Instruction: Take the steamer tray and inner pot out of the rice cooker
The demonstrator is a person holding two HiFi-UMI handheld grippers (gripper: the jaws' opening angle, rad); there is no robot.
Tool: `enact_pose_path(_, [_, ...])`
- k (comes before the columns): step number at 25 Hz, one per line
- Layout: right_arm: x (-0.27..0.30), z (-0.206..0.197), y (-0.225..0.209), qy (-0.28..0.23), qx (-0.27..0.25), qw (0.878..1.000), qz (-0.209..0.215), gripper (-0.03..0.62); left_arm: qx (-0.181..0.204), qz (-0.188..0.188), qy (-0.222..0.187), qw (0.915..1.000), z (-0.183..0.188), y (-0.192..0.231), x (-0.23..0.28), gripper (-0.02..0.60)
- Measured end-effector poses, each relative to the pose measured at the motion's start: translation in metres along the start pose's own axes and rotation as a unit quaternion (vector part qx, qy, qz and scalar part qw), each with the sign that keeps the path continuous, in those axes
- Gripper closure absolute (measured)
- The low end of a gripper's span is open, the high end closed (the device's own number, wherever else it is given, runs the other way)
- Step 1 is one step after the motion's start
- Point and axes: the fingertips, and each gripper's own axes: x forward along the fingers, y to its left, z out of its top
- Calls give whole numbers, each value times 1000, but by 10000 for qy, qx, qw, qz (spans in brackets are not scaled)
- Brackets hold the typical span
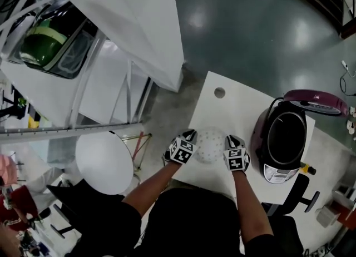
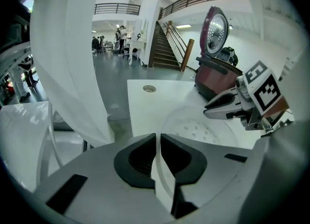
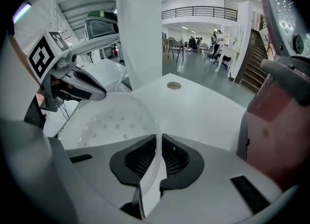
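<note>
Steamer tray (image 1: pixel 210 146), white and perforated, rim pinched by left gripper (image 1: pixel 190 134) and right gripper (image 1: pixel 231 138).

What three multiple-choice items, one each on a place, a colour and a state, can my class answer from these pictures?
1. Where is the tray? A. at the table, beside the cooker; B. inside the cooker; C. on the floor.
2. What colour is the cooker's lid? A. green; B. maroon; C. yellow.
3. How is the tray held? A. by one gripper only; B. by nothing; C. by both grippers, shut on its rim.
Key: 1 A, the head view shows it by the cooker, over the white top. 2 B, the raised lid is maroon. 3 C, left gripper and right gripper each clamp the rim.
</note>
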Motion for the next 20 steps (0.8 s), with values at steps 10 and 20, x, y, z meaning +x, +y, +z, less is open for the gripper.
enact_pose_path(10, [5, -6, -4, 119, -128, 9998, -90, 565, 133, 22, 45, 9999, -6, -3, 9, 551])
enact_pose_path(20, [-1, -3, -6, 39, 637, 9979, -55, 536, 10, 60, -251, 9997, 4, 2, 1, 491])
